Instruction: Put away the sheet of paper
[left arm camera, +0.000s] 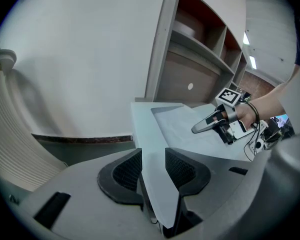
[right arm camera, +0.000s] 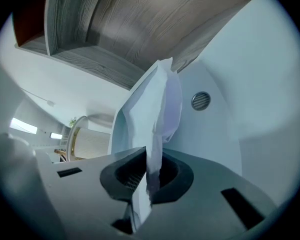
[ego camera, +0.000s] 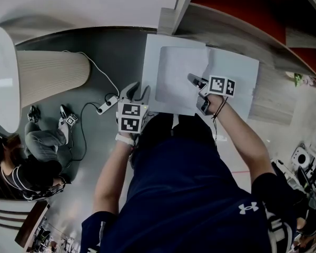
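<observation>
Head view: we list a sheet of paper [ego camera: 176, 70], white, lying against a larger pale folder [ego camera: 234, 73]; both are held in the air before a person in a dark blue shirt [ego camera: 189, 194], just below a wood-grain shelf unit [ego camera: 226, 25]. The left gripper [ego camera: 137, 92] is at the folder's lower left corner. The right gripper [ego camera: 194, 80] is at the paper's right edge. To the left we note a ribbed column [ego camera: 47, 75], with a power strip [ego camera: 106, 105] on the grey floor [ego camera: 110, 51] and a seated person [ego camera: 39, 146] near its foot. Left gripper view: the jaws stand apart. The folder's edge [left arm camera: 145, 134] runs up between the pads, and we see no pad pressing on it. Beyond it the paper [left arm camera: 182, 126] lies on the folder, with the right gripper [left arm camera: 196, 129] at its near side, and the shelf unit [left arm camera: 200, 49] stands against a white wall [left arm camera: 90, 49]. Right gripper view: the jaws are clamped together on the sheet of paper [right arm camera: 157, 109], which rises crumpled from between the pads. Above it we note the underside of a shelf board [right arm camera: 130, 29]. A round vent [right arm camera: 200, 100] shows to the right.
</observation>
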### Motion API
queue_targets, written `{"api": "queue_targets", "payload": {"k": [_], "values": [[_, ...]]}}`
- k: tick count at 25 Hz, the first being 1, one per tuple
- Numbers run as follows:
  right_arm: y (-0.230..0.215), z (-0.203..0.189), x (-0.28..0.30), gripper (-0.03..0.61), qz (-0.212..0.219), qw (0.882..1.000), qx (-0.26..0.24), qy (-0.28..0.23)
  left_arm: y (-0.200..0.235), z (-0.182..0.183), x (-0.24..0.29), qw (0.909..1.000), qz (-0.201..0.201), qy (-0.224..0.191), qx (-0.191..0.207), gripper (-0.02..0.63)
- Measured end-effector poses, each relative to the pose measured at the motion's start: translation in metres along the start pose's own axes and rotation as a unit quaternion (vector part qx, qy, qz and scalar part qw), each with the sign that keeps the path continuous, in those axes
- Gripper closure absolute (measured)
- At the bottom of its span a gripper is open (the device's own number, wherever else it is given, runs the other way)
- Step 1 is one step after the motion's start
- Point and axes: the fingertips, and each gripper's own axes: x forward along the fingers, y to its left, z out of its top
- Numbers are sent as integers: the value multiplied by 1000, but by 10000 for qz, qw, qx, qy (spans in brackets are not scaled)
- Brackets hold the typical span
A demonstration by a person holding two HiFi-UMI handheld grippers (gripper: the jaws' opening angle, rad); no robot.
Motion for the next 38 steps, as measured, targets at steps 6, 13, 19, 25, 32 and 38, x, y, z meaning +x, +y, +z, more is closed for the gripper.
{"api": "queue_targets", "payload": {"k": [6,13,19,25,32,38], "values": [[16,-8,22,560,117,9996,-192,163,-3,-5,4,9997,-194,72,143,462],[28,-12,38,560,127,9995,-248,174,-11,-9,7,9988,-393,132,269,462],[33,-14,38,560,46,9983,-547,210,-13,-8,4,9985,-417,98,329,462],[30,-13,34,396,-329,9937,-1047,238,-8,-2,-3,9988,-347,-51,340,462],[15,1,-15,354,-858,9889,-1141,-415,15,18,-32,9983,-95,-553,183,462],[13,38,-109,354,-1170,9714,-1289,-1618,37,64,-82,9891,-94,-1436,-321,463]]}}
